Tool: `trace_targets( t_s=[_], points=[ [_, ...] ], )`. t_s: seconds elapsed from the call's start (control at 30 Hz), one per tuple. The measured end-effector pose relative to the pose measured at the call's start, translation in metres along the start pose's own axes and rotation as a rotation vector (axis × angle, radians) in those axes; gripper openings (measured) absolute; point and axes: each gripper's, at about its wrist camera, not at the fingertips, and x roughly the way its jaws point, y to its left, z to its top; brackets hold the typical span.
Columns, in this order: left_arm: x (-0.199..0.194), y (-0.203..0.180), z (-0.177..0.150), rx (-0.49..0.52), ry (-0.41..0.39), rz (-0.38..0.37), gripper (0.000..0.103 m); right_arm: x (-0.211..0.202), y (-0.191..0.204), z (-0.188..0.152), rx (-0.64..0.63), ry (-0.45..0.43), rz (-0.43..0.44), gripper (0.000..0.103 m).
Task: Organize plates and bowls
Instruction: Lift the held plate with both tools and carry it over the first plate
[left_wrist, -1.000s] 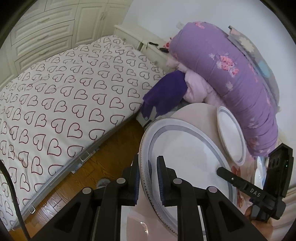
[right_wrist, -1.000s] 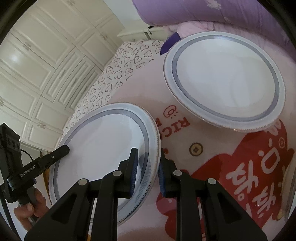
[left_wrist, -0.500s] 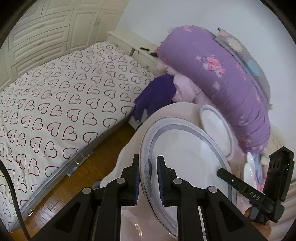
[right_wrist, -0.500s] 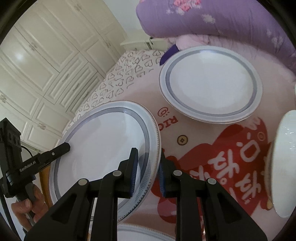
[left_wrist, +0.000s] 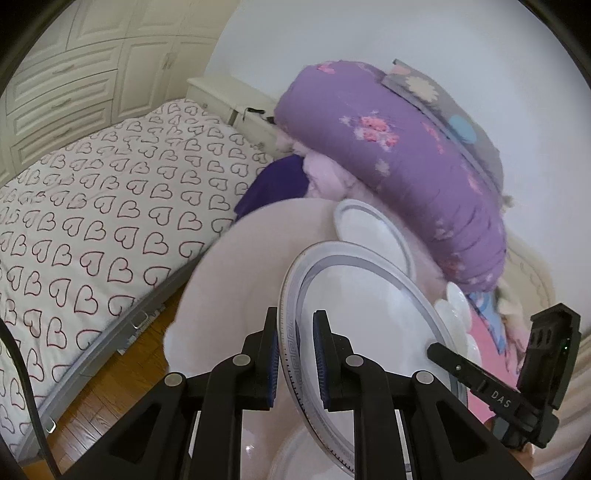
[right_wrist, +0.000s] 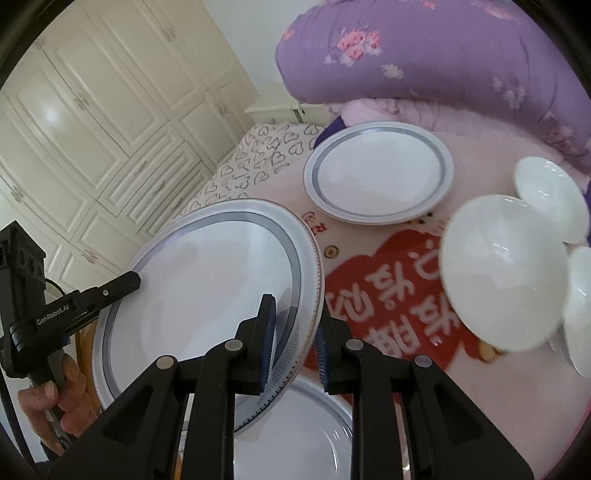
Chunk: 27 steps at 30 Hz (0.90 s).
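Note:
Both grippers hold one large white plate with a grey ring (right_wrist: 207, 295) by opposite rims, lifted above the table. My left gripper (left_wrist: 294, 354) is shut on its rim; the plate (left_wrist: 369, 325) tilts up to the right. My right gripper (right_wrist: 293, 339) is shut on the near rim. Another grey-ringed plate (right_wrist: 376, 181) lies farther back on the table, also seen in the left wrist view (left_wrist: 373, 229). A third plate (right_wrist: 295, 435) lies directly below the held one. White bowls (right_wrist: 502, 273) stand at the right.
The round table has a pink cloth with a red printed pattern (right_wrist: 388, 295). A purple rolled quilt (left_wrist: 388, 155) lies behind the table. A bed with a heart-print cover (left_wrist: 92, 221) and white wardrobes (right_wrist: 92, 110) are at the left, wooden floor between.
The held plate has risen and moved back from the far plate. The table's bowls and a plate underneath have come into view. Both grippers stay shut on the rim.

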Motion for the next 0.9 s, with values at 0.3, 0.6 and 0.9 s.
trace_targets(
  t_s=[0.3,0.6,0.9],
  points=[
    [-0.029,-0.021,-0.042,0.015,0.018,-0.012,0.013,-0.038,-0.010,-0.051,0.001,-0.010,-0.013,0.020],
    [-0.044,-0.031,-0.078,0.027,0.037,0.017,0.013,-0.048,-0.012,-0.085,-0.015,0.005,-0.022,0.020],
    [-0.040,-0.032,-0.105,0.012,0.075,0.048,0.013,-0.042,-0.018,-0.116,-0.023,0.046,-0.021,0.020]
  ],
)
